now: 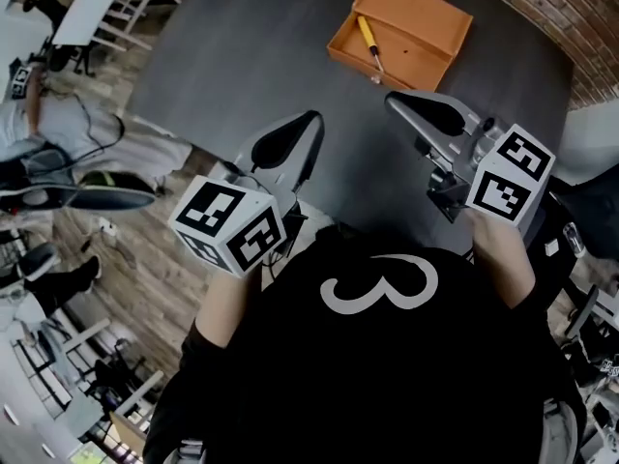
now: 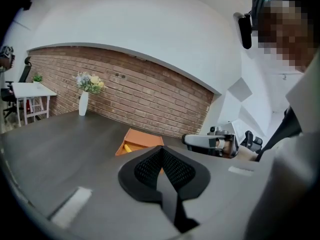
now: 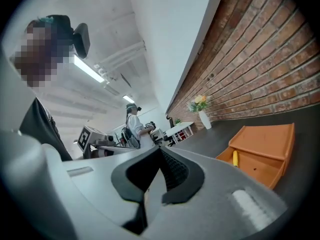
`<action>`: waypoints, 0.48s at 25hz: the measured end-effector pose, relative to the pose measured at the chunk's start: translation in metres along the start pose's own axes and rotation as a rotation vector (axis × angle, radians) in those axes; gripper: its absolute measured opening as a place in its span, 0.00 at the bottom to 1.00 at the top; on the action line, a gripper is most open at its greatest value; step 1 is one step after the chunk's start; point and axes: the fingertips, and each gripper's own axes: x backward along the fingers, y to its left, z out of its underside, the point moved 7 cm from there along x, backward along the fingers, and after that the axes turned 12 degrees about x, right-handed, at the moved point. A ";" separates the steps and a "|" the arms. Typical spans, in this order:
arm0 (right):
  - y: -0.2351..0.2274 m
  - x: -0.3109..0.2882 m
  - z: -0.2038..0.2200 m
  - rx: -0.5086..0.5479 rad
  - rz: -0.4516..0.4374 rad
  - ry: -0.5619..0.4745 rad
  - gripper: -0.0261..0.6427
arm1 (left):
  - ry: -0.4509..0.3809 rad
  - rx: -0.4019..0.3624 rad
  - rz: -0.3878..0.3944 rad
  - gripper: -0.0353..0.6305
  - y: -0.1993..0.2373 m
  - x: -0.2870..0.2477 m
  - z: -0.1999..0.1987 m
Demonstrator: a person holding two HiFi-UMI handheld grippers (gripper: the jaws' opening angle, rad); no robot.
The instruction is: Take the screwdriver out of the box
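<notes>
Screwdriver (image 1: 370,51) lies flat in the box (image 1: 423,25), upper middle of the head view, on the table (image 1: 242,56). Long axis is near-vertical in frame: yellow handle at the top, tip down toward the box's near edge. Right gripper (image 1: 401,102) sits just below the box; left gripper (image 1: 308,124) is farther off, lower left. Both sets of fingers are pressed together, empty. Right is nearer and would need to open first.

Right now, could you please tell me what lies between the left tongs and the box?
Only bare table lies between the left tongs and the box, as the head view shows.
</notes>
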 end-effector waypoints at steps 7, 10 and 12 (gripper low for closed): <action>-0.020 0.027 0.008 0.066 0.151 0.037 0.04 | 0.072 -0.002 0.076 0.08 0.006 -0.034 0.015; -0.029 0.020 -0.004 0.088 0.230 0.041 0.04 | 0.098 -0.017 0.130 0.08 0.022 -0.047 0.000; -0.036 0.012 -0.012 0.103 0.282 0.051 0.04 | 0.112 -0.026 0.160 0.08 0.035 -0.055 -0.010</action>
